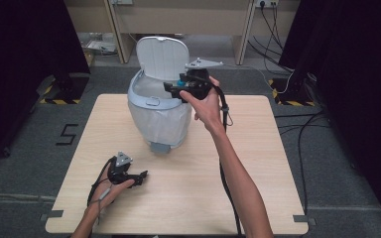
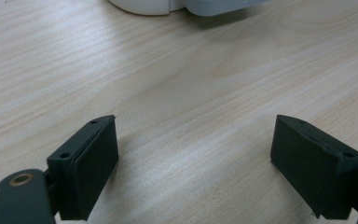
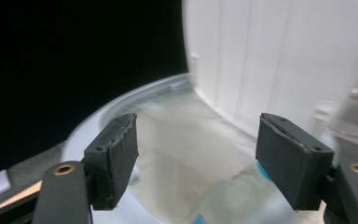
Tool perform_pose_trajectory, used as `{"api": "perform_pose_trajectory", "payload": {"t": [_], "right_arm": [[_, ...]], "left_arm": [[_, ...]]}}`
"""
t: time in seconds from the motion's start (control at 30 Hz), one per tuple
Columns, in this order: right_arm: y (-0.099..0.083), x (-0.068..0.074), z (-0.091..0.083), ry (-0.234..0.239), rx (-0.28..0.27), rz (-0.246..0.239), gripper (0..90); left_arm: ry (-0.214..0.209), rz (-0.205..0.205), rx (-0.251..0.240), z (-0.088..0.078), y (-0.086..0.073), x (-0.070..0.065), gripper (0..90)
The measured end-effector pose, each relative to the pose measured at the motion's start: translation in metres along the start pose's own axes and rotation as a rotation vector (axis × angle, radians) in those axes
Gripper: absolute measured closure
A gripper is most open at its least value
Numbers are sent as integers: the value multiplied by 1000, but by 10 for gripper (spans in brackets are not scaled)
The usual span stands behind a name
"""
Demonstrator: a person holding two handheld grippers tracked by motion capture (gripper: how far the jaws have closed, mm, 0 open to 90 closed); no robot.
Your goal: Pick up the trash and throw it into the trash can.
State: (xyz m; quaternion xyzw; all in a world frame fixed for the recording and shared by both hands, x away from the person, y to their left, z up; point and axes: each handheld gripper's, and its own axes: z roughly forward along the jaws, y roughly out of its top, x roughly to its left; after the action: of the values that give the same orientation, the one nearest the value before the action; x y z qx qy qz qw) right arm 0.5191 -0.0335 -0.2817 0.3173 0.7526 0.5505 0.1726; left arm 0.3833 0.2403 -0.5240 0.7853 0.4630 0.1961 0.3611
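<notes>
The left gripper rests low on the near left part of the table, its jaws wide apart over bare wood with nothing between them. The tabletop is pale wood grain with rounded corners, standing on grey carpet; black curtains hang at both sides, and cables trail over the floor at the right. The near half and right side of the table lie open, leaving free room there. Farther back, left of centre, stands the bin, upright, its long axis vertical, a clear liner over its rim and its lid tipped up at the back, so the mouth faces upward. The right gripper hangs over that mouth at the right rim, jaws spread with nothing gripped. Below it, in the right gripper view, a bottle lies inside the liner. Beyond the table stand a pale desk and a wall socket.
</notes>
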Motion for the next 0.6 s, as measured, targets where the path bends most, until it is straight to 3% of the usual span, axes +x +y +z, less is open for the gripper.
{"api": "perform_pose_trajectory", "payload": {"t": [0.2,0.37,0.4,0.43,0.6], "right_arm": [[-4,-13,-11,-35,-14,11,300],[-10,-34,-24,-90,-36,36,299],[-10,-34,-24,-90,-36,36,299],[-13,-41,-29,-128,-28,26,294],[-20,-53,-38,-151,-21,36,300]], "left_arm": [[2,-1,0,0,0,0,139],[0,-2,-1,0,0,0,140],[0,-2,-1,0,0,0,140],[0,-2,-1,0,0,0,140],[3,-3,-2,0,0,0,139]]}}
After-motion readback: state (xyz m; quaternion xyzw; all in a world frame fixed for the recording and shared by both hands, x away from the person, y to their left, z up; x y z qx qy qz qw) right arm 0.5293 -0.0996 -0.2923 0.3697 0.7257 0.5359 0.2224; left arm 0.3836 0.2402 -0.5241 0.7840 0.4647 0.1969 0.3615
